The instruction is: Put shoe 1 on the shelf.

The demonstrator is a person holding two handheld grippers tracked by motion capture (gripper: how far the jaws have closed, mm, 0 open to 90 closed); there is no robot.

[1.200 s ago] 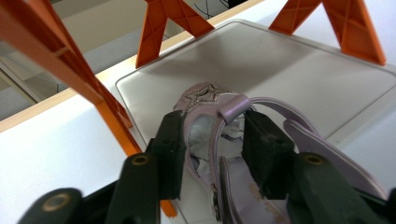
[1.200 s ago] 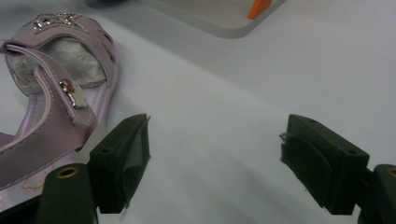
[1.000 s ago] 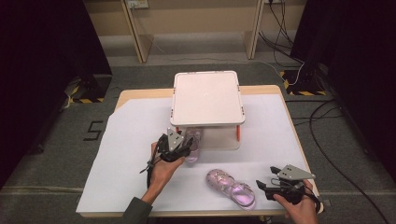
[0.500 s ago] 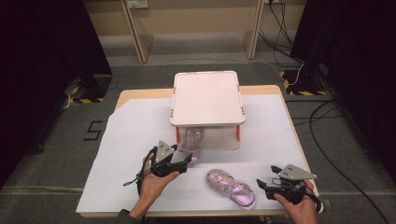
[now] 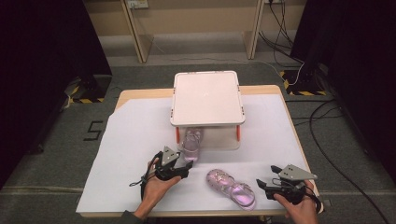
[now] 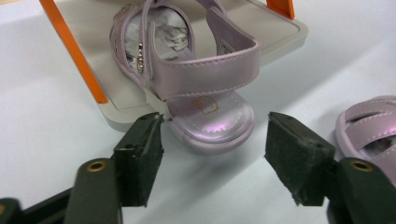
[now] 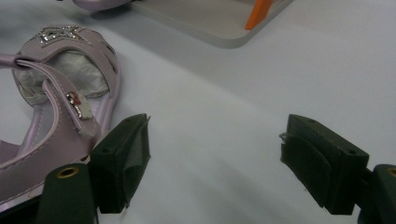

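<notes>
The left gripper [image 6: 212, 154] has its fingers [image 6: 140, 158] spread wide apart with nothing between them, and they sit just short of the heel of a small lilac sandal [image 6: 187, 65]. That sandal rests on the lower grey tray of a little rack [image 5: 206, 95] with orange posts [image 6: 72, 51], heel hanging over the tray's edge toward the gripper. Its heel strap [image 6: 210, 74] arches up stiffly over the footbed, and crumpled paper is stuffed into the toe, so the upper probably holds its shape.

It looks light, a child's shoe in smooth, faintly glossy synthetic leather; the sole seems firm while the straps should give under pressure. The sheen suggests the pads could slide on the strap face, so the surer hold is likely across the heel of the sole, or pinching the heel strap flat near where it joins the side. The buckle and glittery trim are best left alone.

The right gripper [image 7: 215, 163] also has its fingers [image 7: 123, 158] apart and empty, low over the white sheet on the desk [image 5: 135, 135]. The second sandal [image 7: 60, 93] lies on that sheet just beside its near finger, strap and small buckle facing it. In the high view this one [image 5: 232, 187] lies between the two hands, well apart from the rack.
</notes>
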